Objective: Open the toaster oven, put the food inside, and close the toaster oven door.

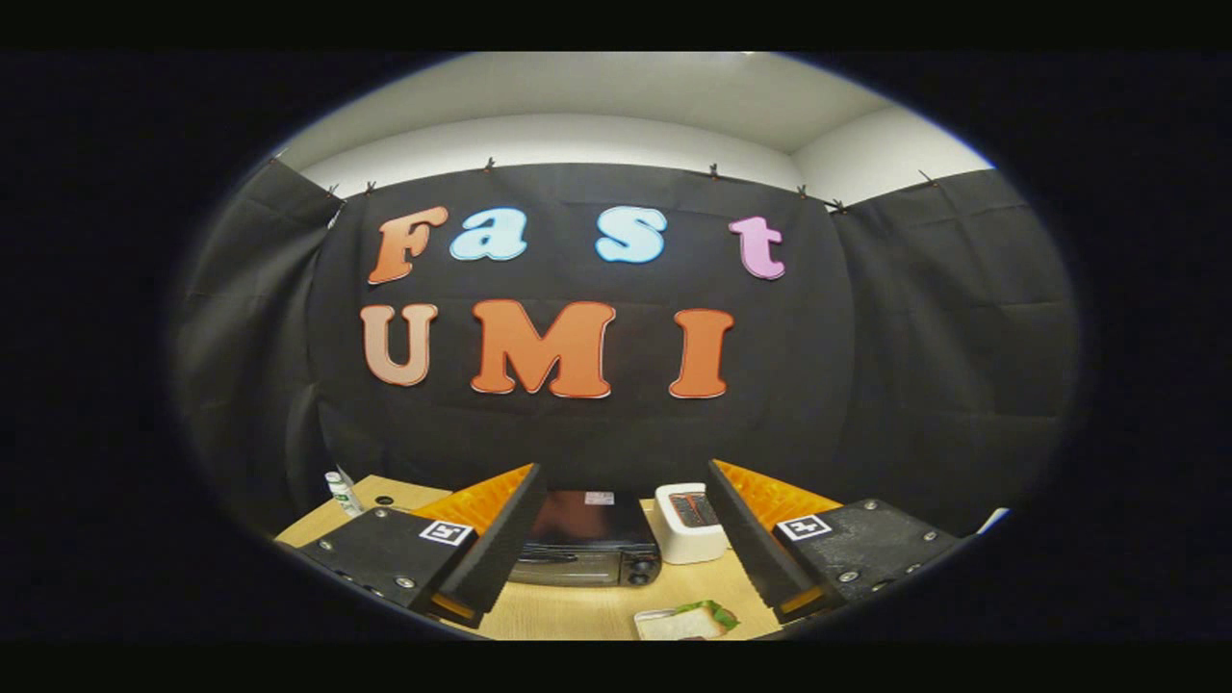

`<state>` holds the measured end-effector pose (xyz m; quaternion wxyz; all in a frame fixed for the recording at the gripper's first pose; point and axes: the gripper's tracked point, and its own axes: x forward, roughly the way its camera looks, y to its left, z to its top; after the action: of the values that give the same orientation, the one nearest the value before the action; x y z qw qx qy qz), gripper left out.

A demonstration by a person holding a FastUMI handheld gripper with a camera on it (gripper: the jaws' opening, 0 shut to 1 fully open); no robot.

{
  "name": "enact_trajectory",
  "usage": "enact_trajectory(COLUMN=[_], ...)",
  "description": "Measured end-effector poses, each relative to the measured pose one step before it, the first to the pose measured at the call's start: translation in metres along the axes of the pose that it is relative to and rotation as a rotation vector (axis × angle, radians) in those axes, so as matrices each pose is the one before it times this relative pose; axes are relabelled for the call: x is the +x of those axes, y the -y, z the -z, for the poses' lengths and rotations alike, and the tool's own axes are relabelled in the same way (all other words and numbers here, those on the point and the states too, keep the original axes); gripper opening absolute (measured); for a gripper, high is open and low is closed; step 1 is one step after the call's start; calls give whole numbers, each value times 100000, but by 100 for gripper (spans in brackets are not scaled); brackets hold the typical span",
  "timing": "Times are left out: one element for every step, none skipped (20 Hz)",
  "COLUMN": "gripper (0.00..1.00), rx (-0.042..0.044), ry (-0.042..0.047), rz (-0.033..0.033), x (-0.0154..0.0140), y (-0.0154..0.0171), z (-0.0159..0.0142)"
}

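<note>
Two fingers of the hand-held gripper (616,539) spread wide, empty, above the closed toaster oven (589,541); sandwich (685,622) lies near its front. Descend squarely to the door handle first.

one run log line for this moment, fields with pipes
gripper: open, holds nothing | toaster oven: door closed, beyond fingers | sandwich on tray: on table, near side | white toaster: right of oven | phase: start

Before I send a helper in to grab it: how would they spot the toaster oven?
On the wooden table, beyond the open gripper, sits the toaster oven. It is dark, low and wide with knobs; the toaster beside it is white.
</note>
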<state>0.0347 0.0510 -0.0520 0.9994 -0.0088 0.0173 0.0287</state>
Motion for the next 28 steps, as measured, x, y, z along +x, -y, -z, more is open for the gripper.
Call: enact_trajectory(gripper=[99, 99, 99, 99, 99, 99, 99, 99, 99, 99, 99, 99, 99, 99, 99, 99, 99, 99, 99, 99, 99, 99, 99, 99, 100, 99, 99, 99], rx=[-53, 17, -57, -127, -306, -331, -310, -399, -578, -681, -978, -1207, -1251, -1401, -1294, -739, -194, 624, 1119, 1403, 1473, 1275, 1024, 1910, 2287, 2897, 997, -1602], ry=[-409, -281, -933, -497, -248, -513, -1081, -1321, -2010, -2416, -2722, -2801, -2120, -1765, -1636, -1943, -2207, -2016, -1796, -1809, -1624, -1016, -1087, 819, -156, -1690, 1877, -746], rz=[-1391, -1516, -1358, -1120, -1056, -1112, -1023, -1064, -914, -765, -524, -44, 176, 363, 435, 615, -102, -511, -711, -597, -400, -99, -141, -578, 49, -240, 85, 925], x=[540, 536, 578, 642, 591, 654, 706, 804, 668, 779, 854, 736, 657, 765, 780, 713, 747, 716, 525, 542, 354, 252, 204, -3, 214, -67, -37, -32], y=[-679, -793, -746, -800, -716, -759, -797, -773, -669, -708, -615, -444, -342, -361, -351, -254, -348, -480, -463, -426, -298, -268, -242, -181, -88, 61, 39, 212], z=[651, 675, 773, 734, 725, 876, 1057, 1150, 1303, 1348, 1383, 1399, 1135, 1019, 994, 967, 1047, 762, 803, 662, 556, 367, 480, -53, 85, 339, -352, 353])
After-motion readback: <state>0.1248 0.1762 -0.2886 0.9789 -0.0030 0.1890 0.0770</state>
